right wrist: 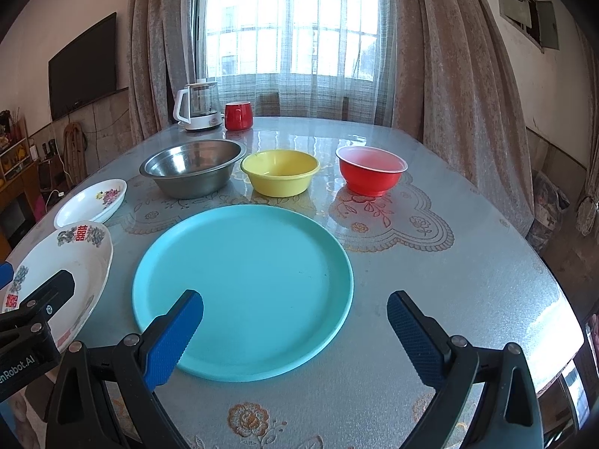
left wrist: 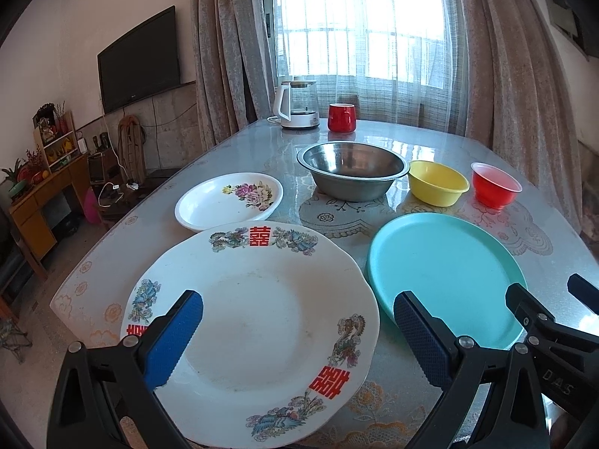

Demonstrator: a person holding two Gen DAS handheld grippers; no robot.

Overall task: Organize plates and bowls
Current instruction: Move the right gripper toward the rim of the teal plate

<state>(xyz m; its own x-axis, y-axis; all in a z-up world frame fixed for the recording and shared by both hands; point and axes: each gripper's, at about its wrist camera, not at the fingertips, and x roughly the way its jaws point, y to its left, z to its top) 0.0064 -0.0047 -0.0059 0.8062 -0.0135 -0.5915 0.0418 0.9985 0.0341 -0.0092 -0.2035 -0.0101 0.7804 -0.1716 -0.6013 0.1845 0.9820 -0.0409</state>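
Your left gripper [left wrist: 297,333] sits wide apart, holding nothing, its blue cross-hatched pads [left wrist: 174,340] hanging over the big white plate [left wrist: 258,321]; your right gripper [right wrist: 295,335] is just as wide and empty, over the near edge of the teal plate [right wrist: 243,288]. White plate: glazed, wavy scalloped rim, red double-happiness characters and dragon-phoenix prints round the border, flat on the table [right wrist: 449,280] at its near left corner, its bottom edge cut off behind the left gripper's black frame. Teal plate: matte plastic, round, low raised lip, flat, just right of the white plate; from the left wrist view they look close to touching but you can't tell for sure. Behind the white plate lies a smaller floral plate [left wrist: 229,201], white, shallow, pink flower print, rim very near the big plate's. Back row, left to right: steel bowl [right wrist: 192,172], shiny, wide flared rim; yellow bowl [right wrist: 280,172], plastic, smooth; red bowl [right wrist: 370,170], thin plastic with a pale inside and clear lip. All three upright, mouths up, apart from each other. Round pieces, so no long axis. Table is covered with a glossy clear sheet over lace. Far end: kettle [right wrist: 198,106] with a glass body on a white base, touching or just beside a red mug [right wrist: 238,116]; handle side of the mug is hidden.
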